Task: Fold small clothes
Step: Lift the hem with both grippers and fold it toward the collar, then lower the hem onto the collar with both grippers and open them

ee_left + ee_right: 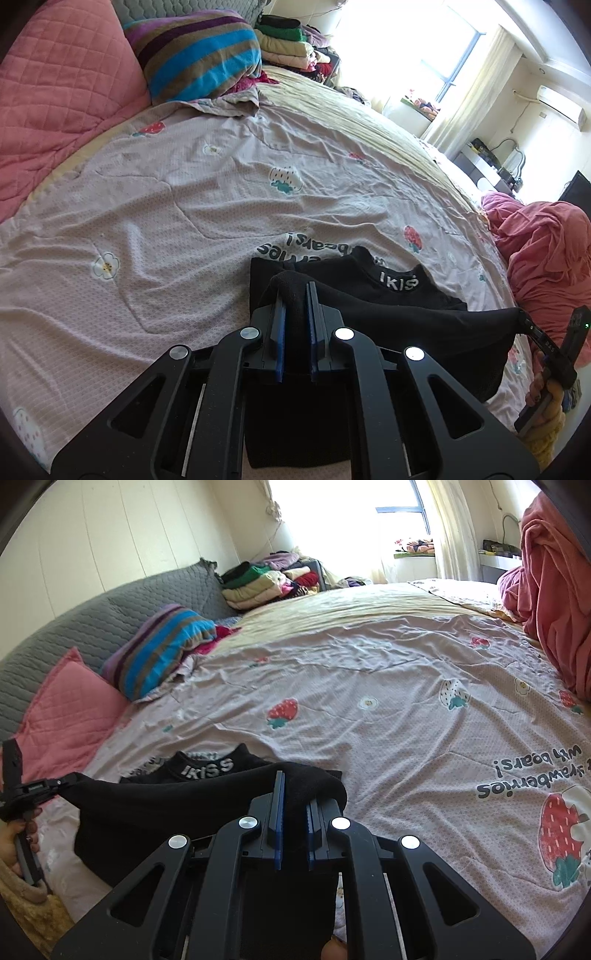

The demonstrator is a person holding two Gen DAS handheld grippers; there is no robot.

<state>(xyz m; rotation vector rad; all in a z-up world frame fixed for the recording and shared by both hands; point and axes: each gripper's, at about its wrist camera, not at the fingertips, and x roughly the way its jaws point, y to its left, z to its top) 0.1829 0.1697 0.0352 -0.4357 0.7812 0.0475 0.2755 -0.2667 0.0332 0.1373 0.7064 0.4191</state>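
Observation:
A small black garment (391, 314) with white lettering on its waistband lies partly on the strawberry-print bedsheet (184, 206). Its near edge is lifted and stretched between both grippers. My left gripper (295, 295) is shut on one corner of the black cloth, which bunches between the blue pads. My right gripper (295, 794) is shut on the other corner of the same garment (177, 805). In the left wrist view the right gripper (524, 321) appears at the far right, held by a hand. The left gripper (62, 784) shows at the left edge of the right wrist view.
A pink quilted cushion (62, 92) and a striped pillow (199, 51) lie at the bed's head. Folded clothes (258, 579) are stacked by the window. A rumpled pink blanket (546, 251) lies along the right side. The sheet (369, 686) spreads wide beyond the garment.

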